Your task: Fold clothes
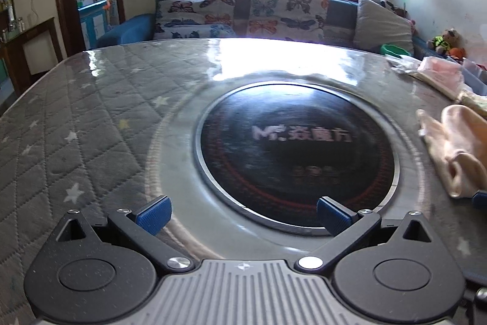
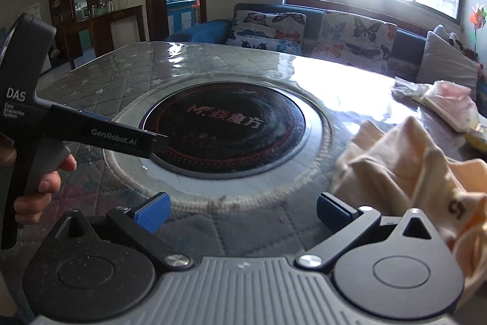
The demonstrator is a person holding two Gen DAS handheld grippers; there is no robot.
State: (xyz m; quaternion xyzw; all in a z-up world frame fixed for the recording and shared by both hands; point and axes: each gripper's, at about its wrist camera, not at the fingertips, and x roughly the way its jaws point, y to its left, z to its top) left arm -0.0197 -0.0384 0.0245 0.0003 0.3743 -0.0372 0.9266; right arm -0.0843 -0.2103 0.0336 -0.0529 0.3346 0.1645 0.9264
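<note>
A crumpled cream-peach garment (image 2: 408,166) lies on the right side of the table; it also shows at the right edge of the left wrist view (image 1: 456,148). My right gripper (image 2: 243,217) is open and empty, with the garment just right of its right finger. My left gripper (image 1: 243,217) is open and empty above the near rim of the round black cooktop (image 1: 298,154). In the right wrist view the left gripper's body (image 2: 91,133) reaches in from the left, held by a hand, over the cooktop (image 2: 225,127).
The table (image 1: 79,124) has a grey quilted star-pattern cover under clear film. Pink folded cloth and plastic bags (image 2: 447,105) lie at the far right. A sofa with butterfly cushions (image 1: 243,14) stands behind the table, under a bright window.
</note>
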